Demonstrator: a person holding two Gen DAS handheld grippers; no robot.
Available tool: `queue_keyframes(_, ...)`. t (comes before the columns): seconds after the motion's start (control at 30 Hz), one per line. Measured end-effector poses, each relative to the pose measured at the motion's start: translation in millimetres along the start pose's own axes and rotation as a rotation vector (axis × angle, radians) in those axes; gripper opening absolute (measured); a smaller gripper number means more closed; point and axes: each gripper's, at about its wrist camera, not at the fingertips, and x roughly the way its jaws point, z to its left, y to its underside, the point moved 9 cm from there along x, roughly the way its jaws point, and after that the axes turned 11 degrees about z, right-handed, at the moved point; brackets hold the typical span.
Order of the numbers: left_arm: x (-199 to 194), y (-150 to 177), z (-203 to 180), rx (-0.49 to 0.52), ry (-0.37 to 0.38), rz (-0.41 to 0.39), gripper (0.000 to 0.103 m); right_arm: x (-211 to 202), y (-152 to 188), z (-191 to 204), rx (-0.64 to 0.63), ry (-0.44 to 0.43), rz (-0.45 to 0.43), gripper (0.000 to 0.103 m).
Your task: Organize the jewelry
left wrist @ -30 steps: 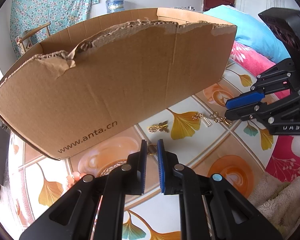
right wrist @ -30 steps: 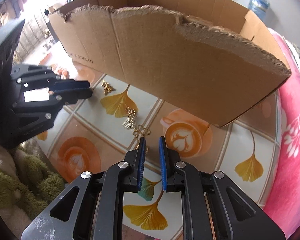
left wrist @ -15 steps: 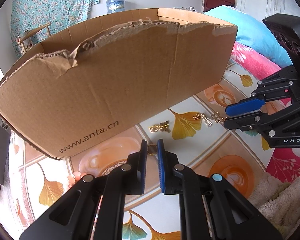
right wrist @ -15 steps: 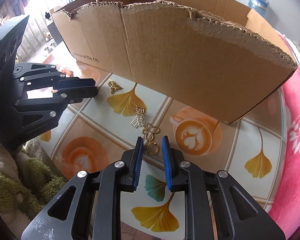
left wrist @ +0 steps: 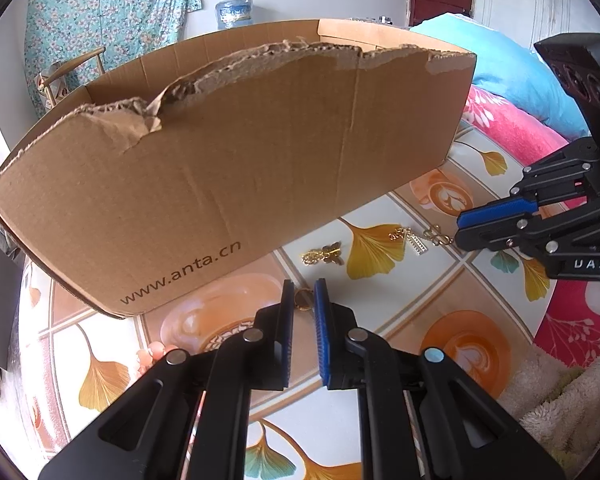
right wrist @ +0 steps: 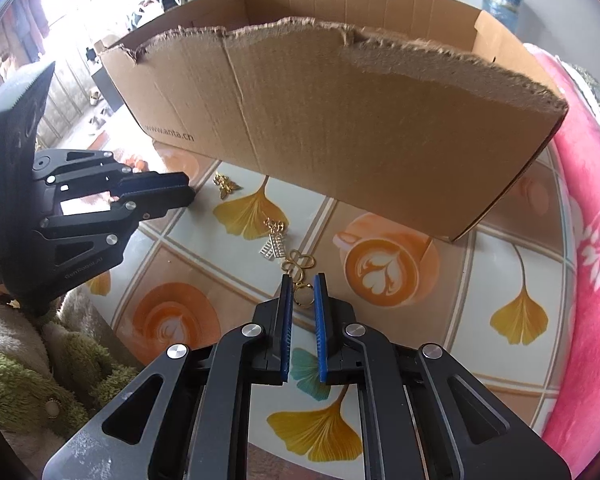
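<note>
An open cardboard box (left wrist: 220, 168) (right wrist: 360, 140) with a torn front wall stands on the patterned table (left wrist: 440, 292). In front of it lie a gold butterfly charm (left wrist: 324, 257) (right wrist: 226, 186), a flat rectangular pendant (left wrist: 414, 242) (right wrist: 274, 246) and a gold knot pendant (right wrist: 298, 262) with a ring (right wrist: 303, 295). My right gripper (right wrist: 303, 294) (left wrist: 458, 232) is down at that ring, its jaws closing, and both pads touch the ring. My left gripper (left wrist: 302, 298) (right wrist: 190, 196) is shut, with a small round gold piece (left wrist: 303, 300) showing between its tips.
A pink floral blanket (right wrist: 588, 216) and a blue pillow (left wrist: 516, 68) lie right of the table. Fluffy fabric (right wrist: 28, 368) covers the near edge. A chair (left wrist: 72, 72) and a water bottle (left wrist: 234, 12) stand beyond the box.
My right gripper came forward over the knot pendant, widened a little, then narrowed onto its ring. The left gripper and its gold piece stayed put.
</note>
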Motion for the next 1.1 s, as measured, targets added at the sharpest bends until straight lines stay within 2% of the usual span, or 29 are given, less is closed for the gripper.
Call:
queue_keyframes(0.43,-25,-2,-3,0.010,-0.009,-0.024,0.009,-48,-2,-9,-0.010,-0.020,-0.096,0.008)
queue_keyframes(0.57,-57,-12,-4,0.010,0.005,-0.077,0.009,-72,-10,-1,-0.032,-0.062,-0.146,0.008)
queue_keyframes(0.77,-119,-55,13,0.007,0.033,-0.214,0.009,-128,-58,13,-0.140,-0.100,-0.309,0.008)
queue_keyframes(0.87,-131,-84,25,0.015,0.027,-0.255,0.009,-143,-91,7,-0.197,-0.096,-0.355,0.008)
queue_keyframes(0.97,-115,-113,39,0.018,0.034,-0.210,0.009,-129,-126,-3,-0.237,-0.096,-0.310,0.008)
queue_keyframes(1.03,-100,-128,50,0.016,0.036,-0.164,0.009,-106,-148,-11,-0.254,-0.087,-0.235,0.008)
queue_keyframes(1.1,-75,-146,61,0.011,0.041,-0.082,0.009,-84,-165,-14,-0.267,-0.112,-0.148,0.008)
